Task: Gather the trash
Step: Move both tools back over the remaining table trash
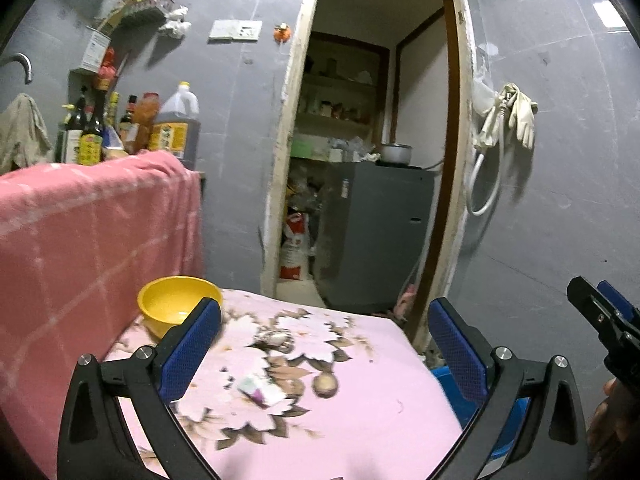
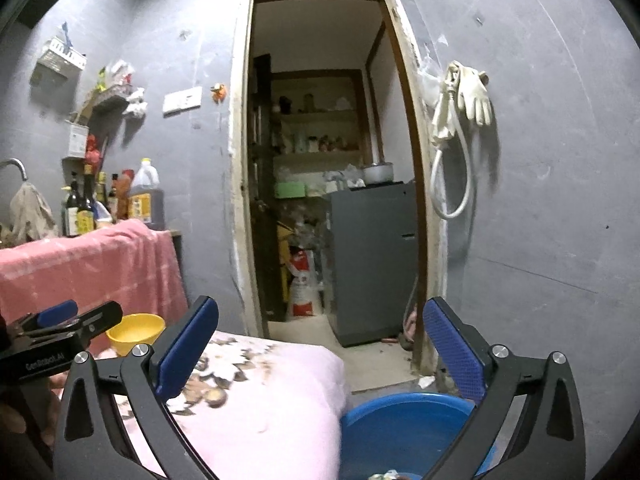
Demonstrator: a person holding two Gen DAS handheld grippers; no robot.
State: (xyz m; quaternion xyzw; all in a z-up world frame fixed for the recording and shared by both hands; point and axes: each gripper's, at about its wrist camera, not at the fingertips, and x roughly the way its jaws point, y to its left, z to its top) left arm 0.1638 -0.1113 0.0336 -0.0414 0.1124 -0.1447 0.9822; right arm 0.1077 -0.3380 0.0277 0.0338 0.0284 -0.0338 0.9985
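A grey wall [image 1: 240, 160] fills the background, with an open doorway [image 1: 372, 140] leading to a storeroom that holds a grey cabinet [image 1: 380, 232]. Left of it a pink towel [image 1: 92, 232] hangs over a raised edge, and bottles [image 1: 132, 128] stand behind the towel. Low in the frame lies a surface under a pink flowered cloth [image 1: 360, 400]; whether it is a desk or a bed cannot be told. A blue basin [image 2: 400, 428] sits below and just beside the cloth's right edge, with some scraps at its bottom. A yellow bowl [image 1: 172, 300] rests on the cloth's far left corner.

The left tongs [image 1: 324, 344] hang over the cloth, spread wide and holding nothing. A small blurred wrapper [image 1: 260, 390], white with a purple patch, lies on the cloth between the two fingers and nearer the camera than their tips, closer to the left finger. The right tongs [image 2: 320, 344] are also spread wide and hold nothing; they hang over the cloth's right edge and the basin, well apart from the wrapper.
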